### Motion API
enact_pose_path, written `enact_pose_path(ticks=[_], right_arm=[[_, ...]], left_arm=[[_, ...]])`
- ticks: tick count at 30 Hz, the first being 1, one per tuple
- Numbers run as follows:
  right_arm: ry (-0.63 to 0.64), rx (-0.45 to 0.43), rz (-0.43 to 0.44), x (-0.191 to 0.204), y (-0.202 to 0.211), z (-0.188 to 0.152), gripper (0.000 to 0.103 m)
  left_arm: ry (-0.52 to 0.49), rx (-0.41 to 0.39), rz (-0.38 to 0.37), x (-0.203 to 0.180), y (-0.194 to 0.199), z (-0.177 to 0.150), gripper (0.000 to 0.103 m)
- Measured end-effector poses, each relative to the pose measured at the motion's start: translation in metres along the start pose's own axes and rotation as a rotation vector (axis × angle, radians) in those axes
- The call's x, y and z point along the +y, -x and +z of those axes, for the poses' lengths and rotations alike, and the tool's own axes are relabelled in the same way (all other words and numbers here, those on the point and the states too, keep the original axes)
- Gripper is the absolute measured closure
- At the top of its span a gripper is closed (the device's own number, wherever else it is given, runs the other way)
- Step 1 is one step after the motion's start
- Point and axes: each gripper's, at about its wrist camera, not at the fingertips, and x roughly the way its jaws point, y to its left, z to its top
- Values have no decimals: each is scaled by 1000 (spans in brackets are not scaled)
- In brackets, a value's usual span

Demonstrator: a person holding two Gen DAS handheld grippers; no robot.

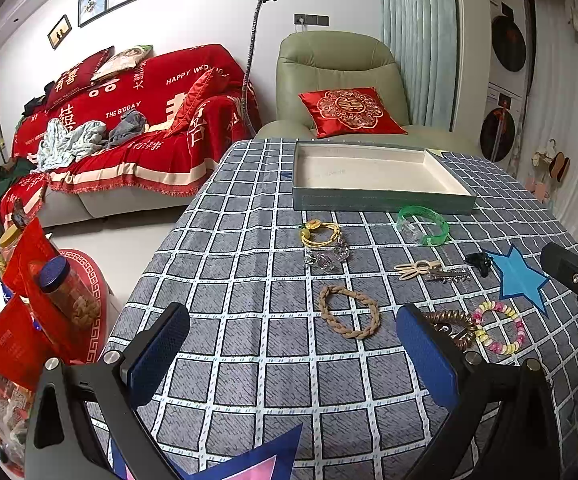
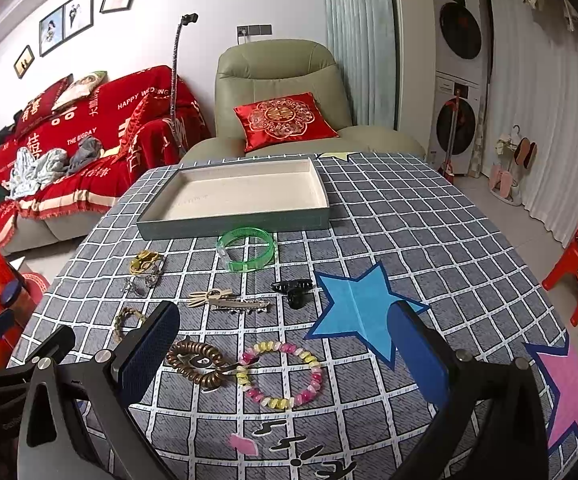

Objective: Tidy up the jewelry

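Here, both the left gripper (image 1: 289,356) and right gripper (image 2: 285,352) hover spread apart, holding nothing, over the grey checked tablecloth (image 2: 409,220). The shallow cream-lined rectangular tray (image 2: 233,220) sits mid-frame; the translucent green plastic bangle (image 2: 247,250) lies just below its near edge.

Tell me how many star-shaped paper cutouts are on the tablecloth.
3 at least. A blue star lies right of the hair clips, a pink star at the near right edge, and a pale yellow-green star peeks out behind the tray. More may be hidden.
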Motion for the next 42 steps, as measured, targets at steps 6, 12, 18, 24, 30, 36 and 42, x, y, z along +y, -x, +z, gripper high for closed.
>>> enact_pose_path(ticks=[6, 12, 18, 24, 30, 36, 42], right_arm=[[1, 0, 1, 1, 1, 0, 0], [0, -6, 1, 2, 2, 1, 0], [-1, -7, 1, 2, 2, 1, 0], [-2, -7, 1, 2, 2, 1, 0], [-3, -7, 2, 2, 3, 2, 0], [-2, -7, 2, 2, 3, 1, 0], [-1, -7, 2, 2, 3, 1, 0]], left_arm=[[1, -1, 0, 0, 0, 1, 0], [1, -3, -1, 0, 1, 1, 0], [0, -1, 1, 0, 0, 0, 0], [1, -1, 0, 0, 0, 1, 0], [2, -2, 0, 0, 0, 0, 0], [2, -2, 0, 0, 0, 0, 0], [2, -2, -1, 1, 0, 0, 0]])
